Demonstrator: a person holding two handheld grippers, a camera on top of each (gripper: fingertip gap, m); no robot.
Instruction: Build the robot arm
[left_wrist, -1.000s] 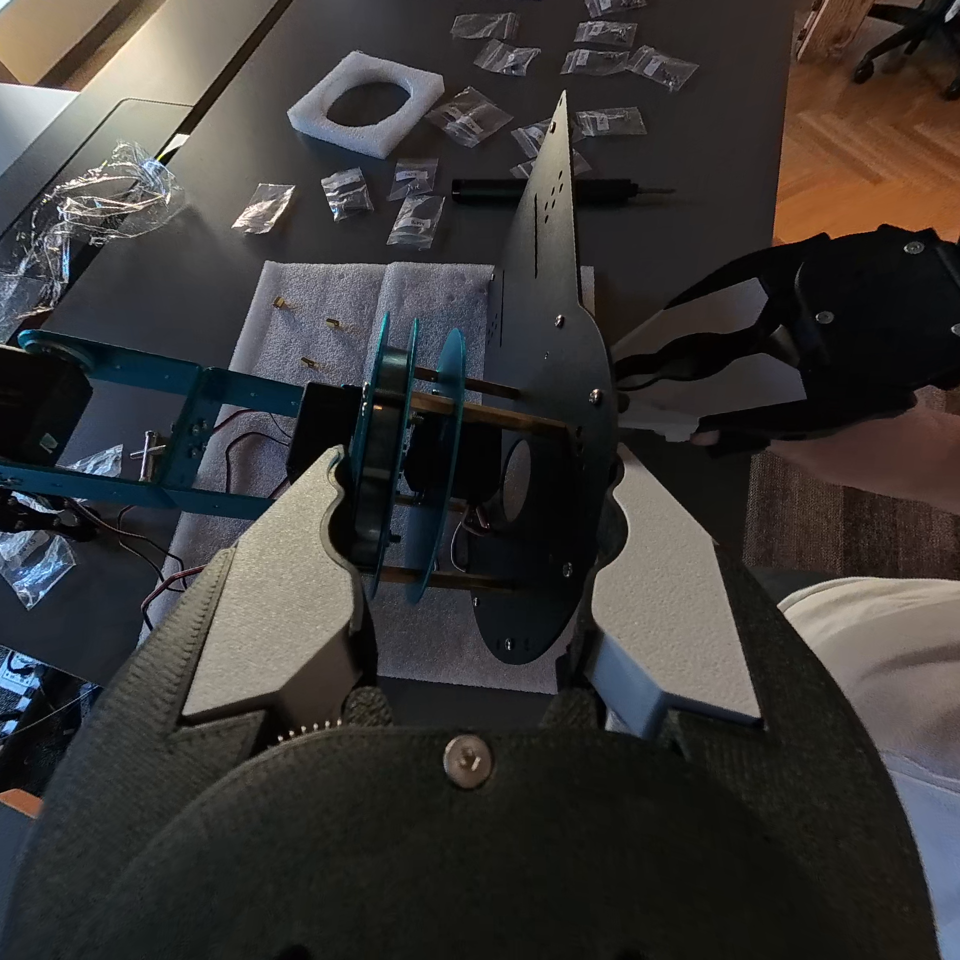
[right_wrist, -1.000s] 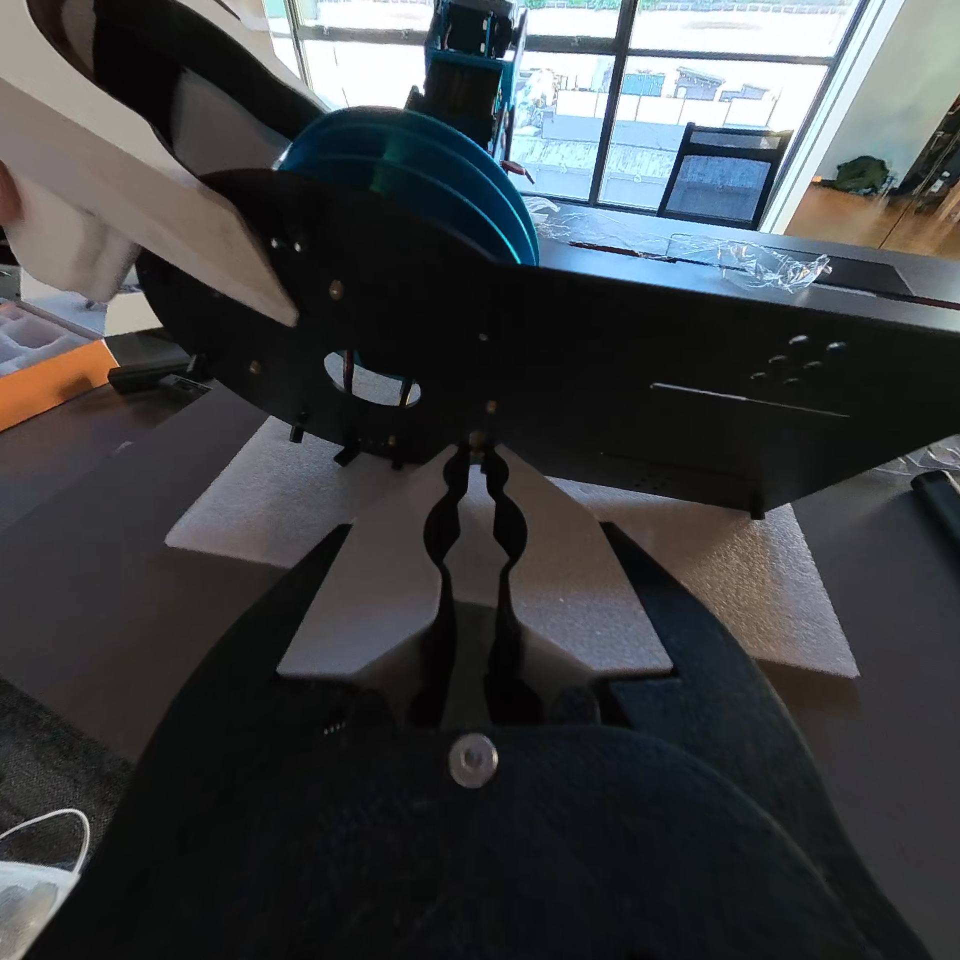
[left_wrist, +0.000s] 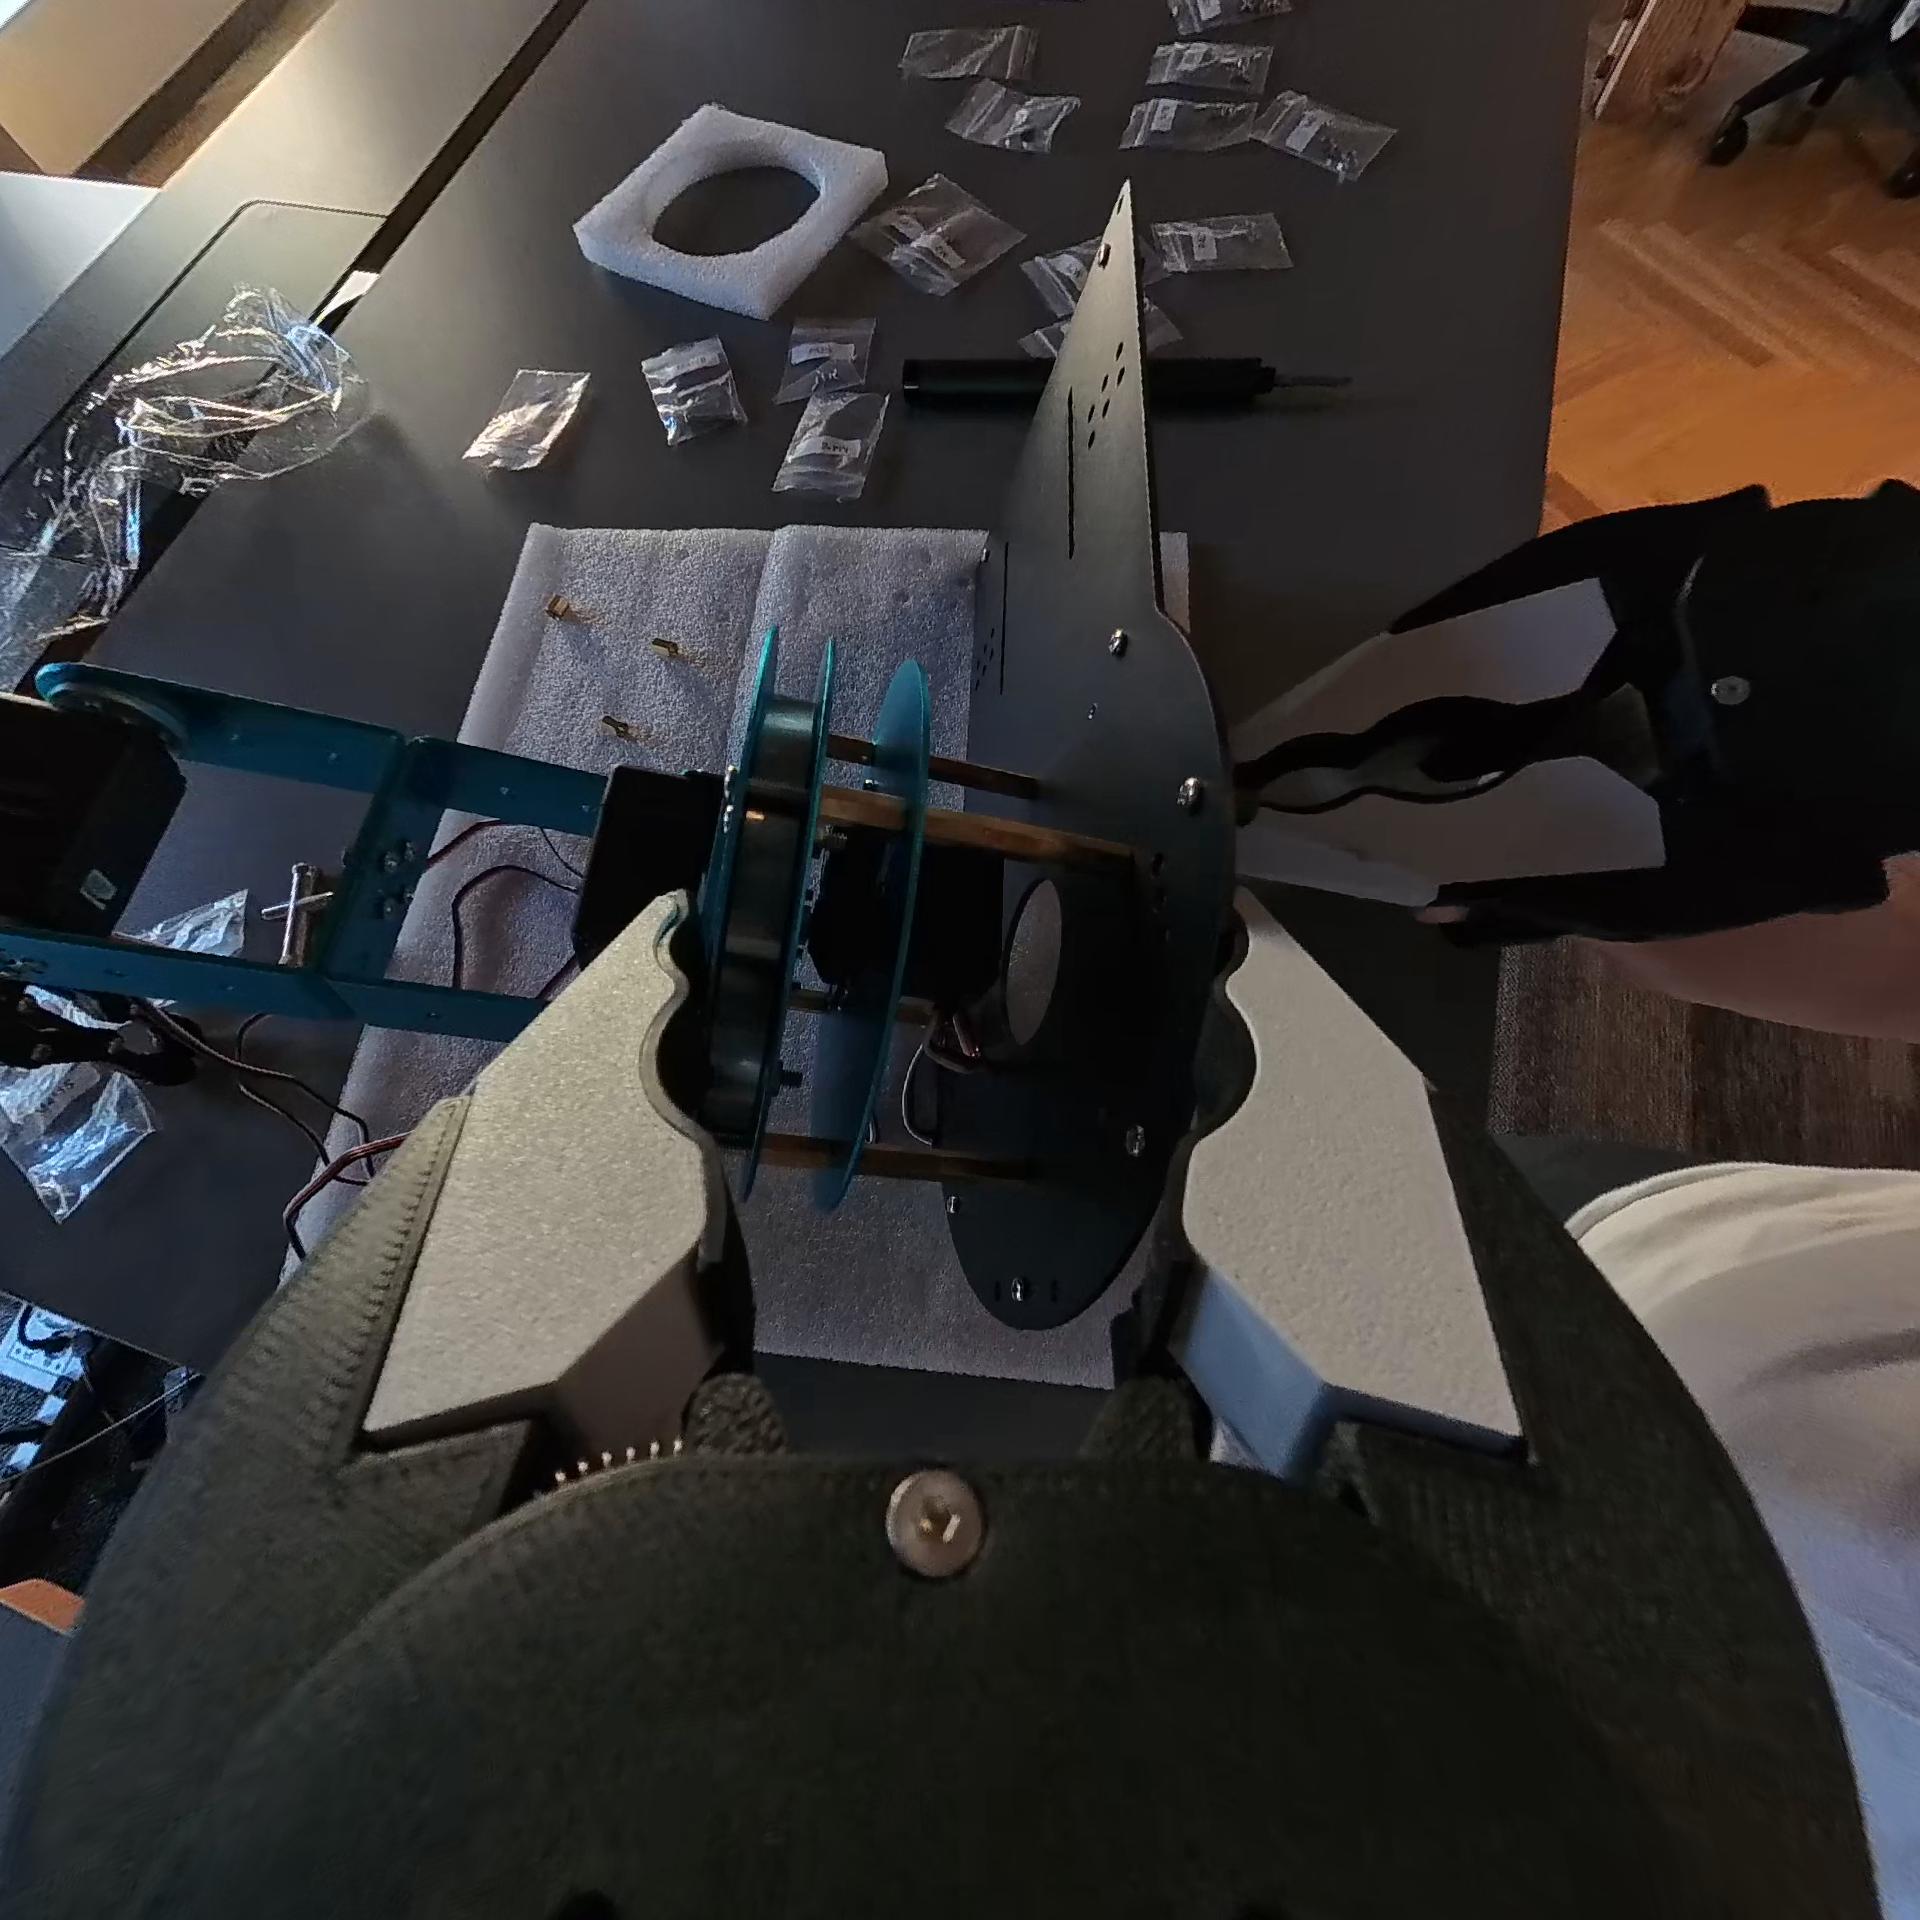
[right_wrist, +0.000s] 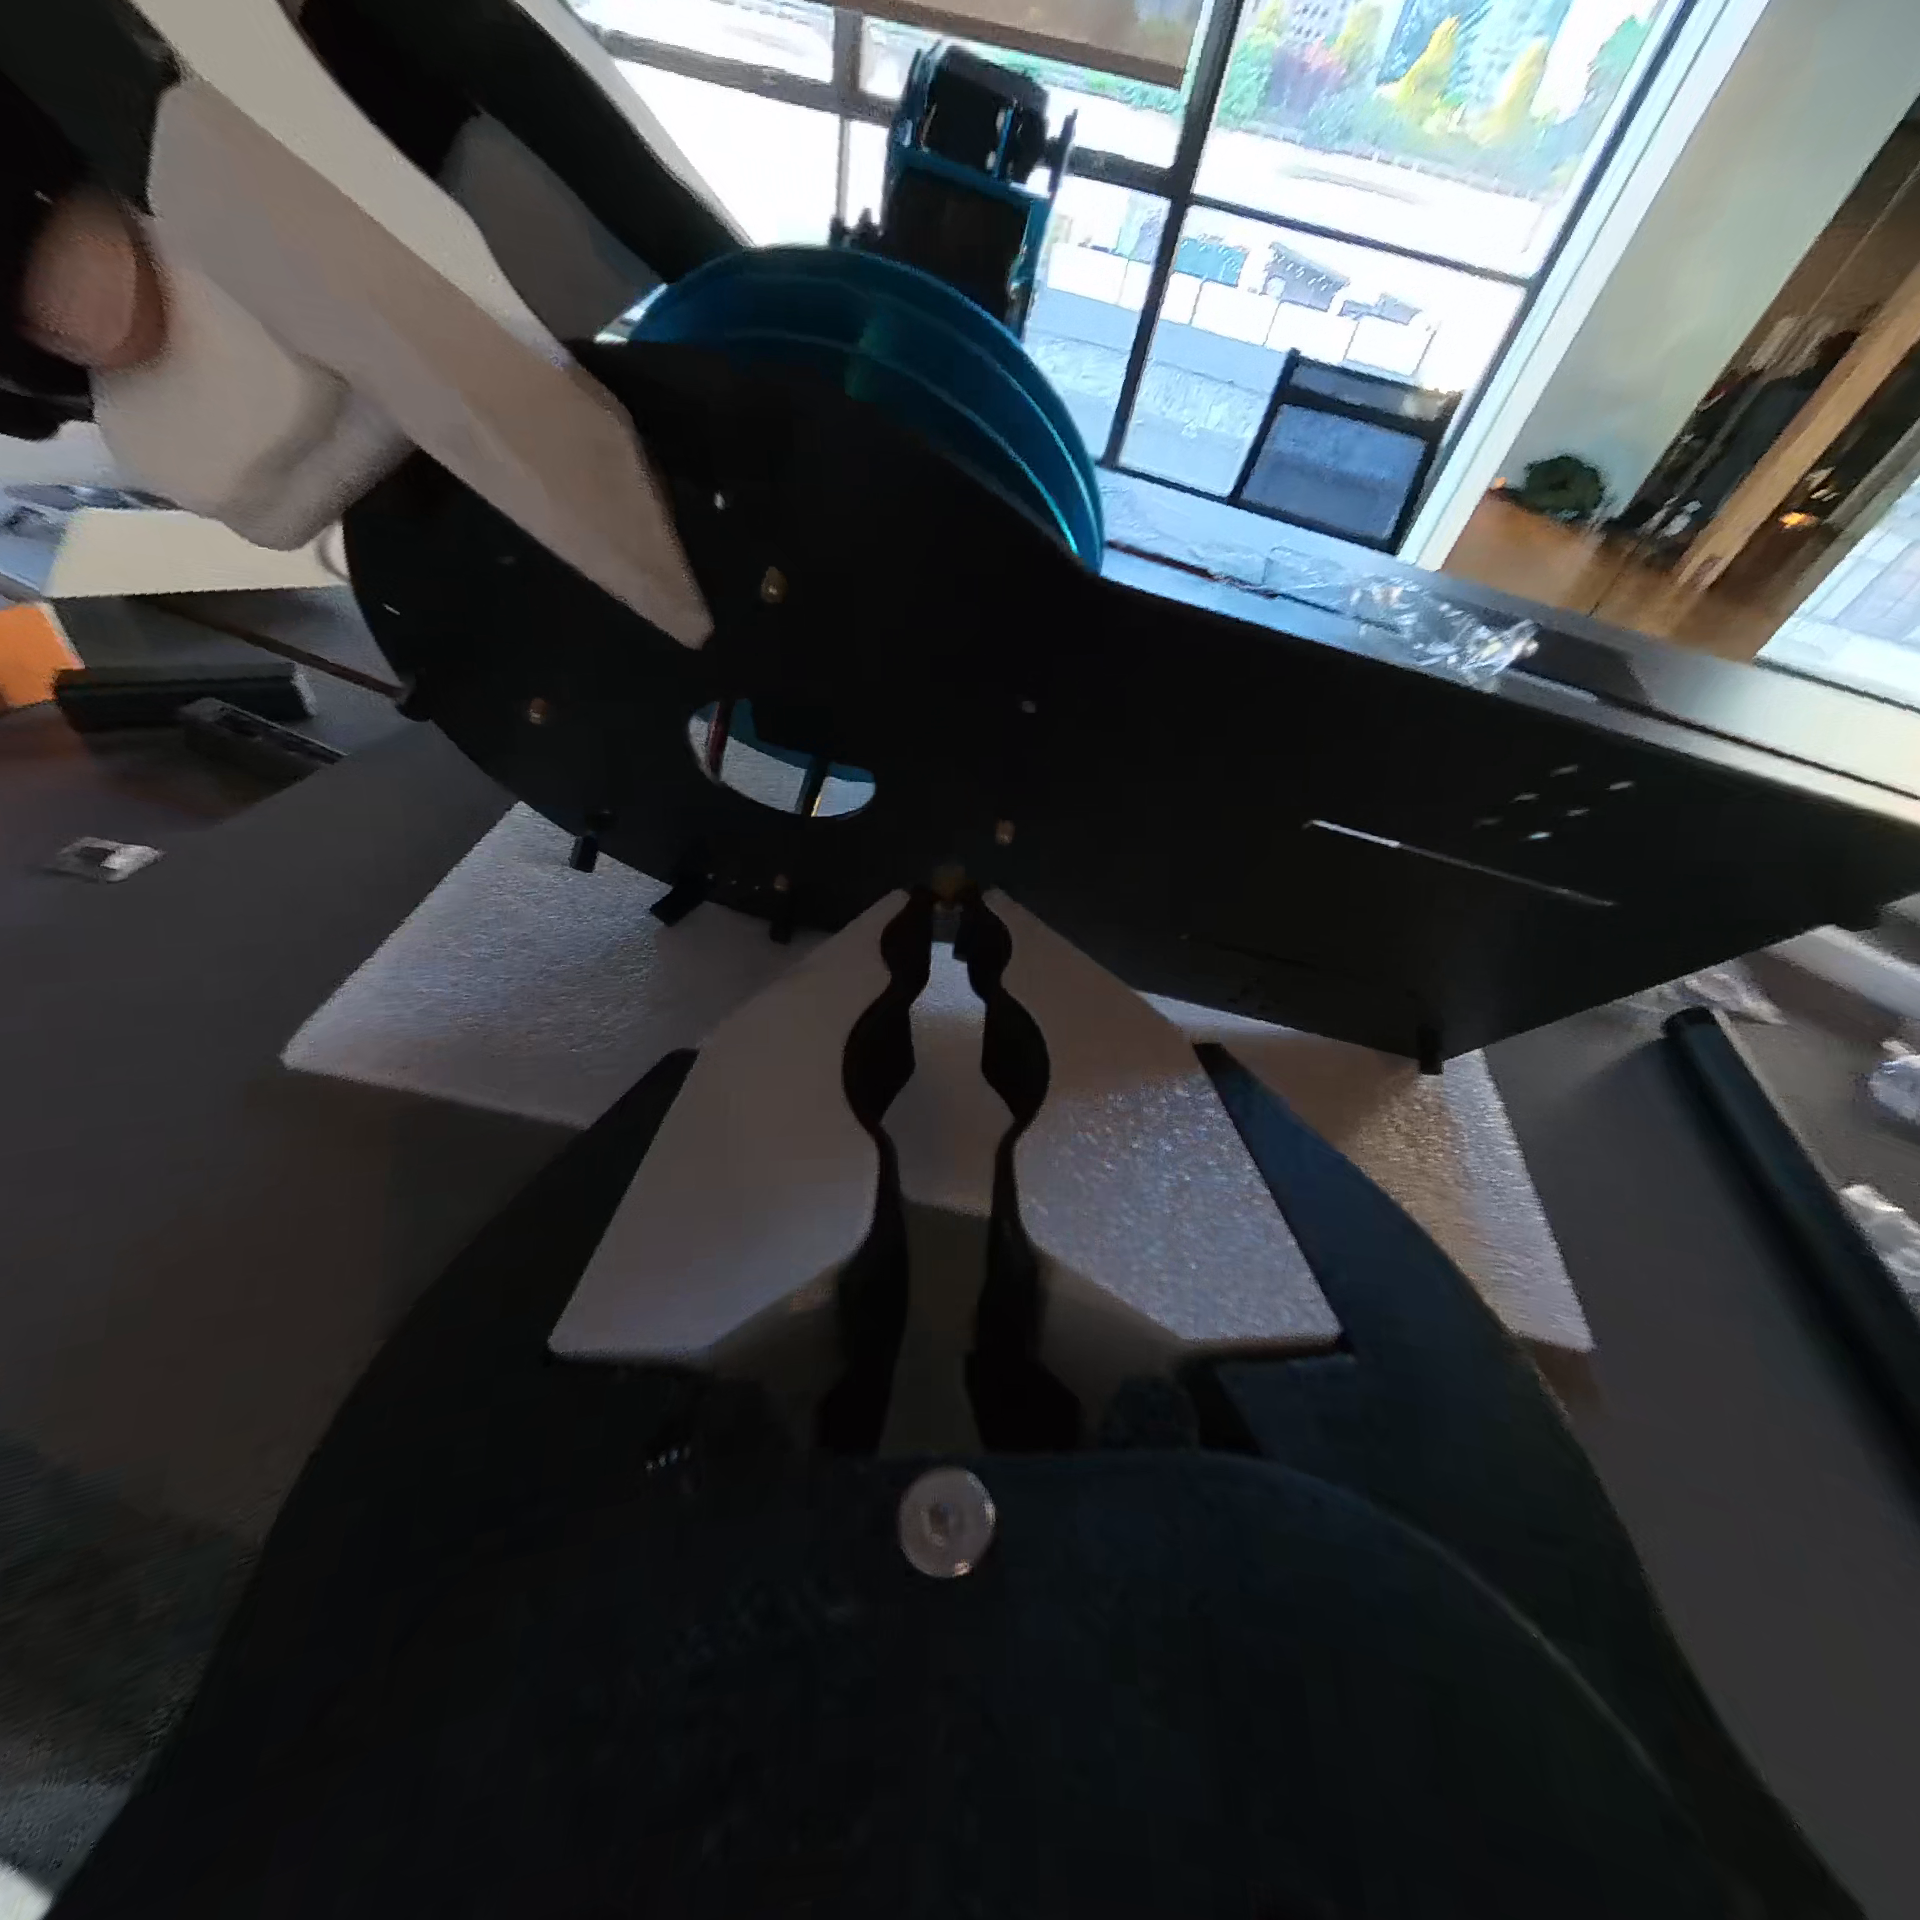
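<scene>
A robot-arm base assembly lies on its side: a black base plate (left_wrist: 1091, 665), teal discs (left_wrist: 774, 883) joined by brass standoffs, and a teal arm frame (left_wrist: 312, 790) reaching left. My left gripper (left_wrist: 956, 914) is shut across it, one finger on the teal discs and the other on the black plate's outer face. My right gripper (right_wrist: 945, 909) is nearly shut, its tips pinching a small brass fastener (right_wrist: 948, 878) at the black plate's (right_wrist: 1143, 748) lower edge. It also shows in the left wrist view (left_wrist: 1247, 800). The left gripper's white finger (right_wrist: 468, 416) shows at the upper left.
A white foam sheet (left_wrist: 644, 603) lies under the assembly with loose brass standoffs (left_wrist: 665, 649). Beyond it are a foam square ring (left_wrist: 727, 208), several small parts bags (left_wrist: 831, 436), a black screwdriver (left_wrist: 977, 379) and crumpled plastic wrap (left_wrist: 208, 395). The table's edge (left_wrist: 1558, 312) runs on the right. Spacing between my two grippers at the tips: around 8 cm. The right tips stand about 25 cm off the black screwdriver (left_wrist: 977, 379). The right camera catches it too, in the right wrist view (right_wrist: 1749, 1111).
My right gripper has rolled about its fingertips while staying on the fastener, so its view of the plate is tilted and blurred. The left gripper's hold looks unchanged.
</scene>
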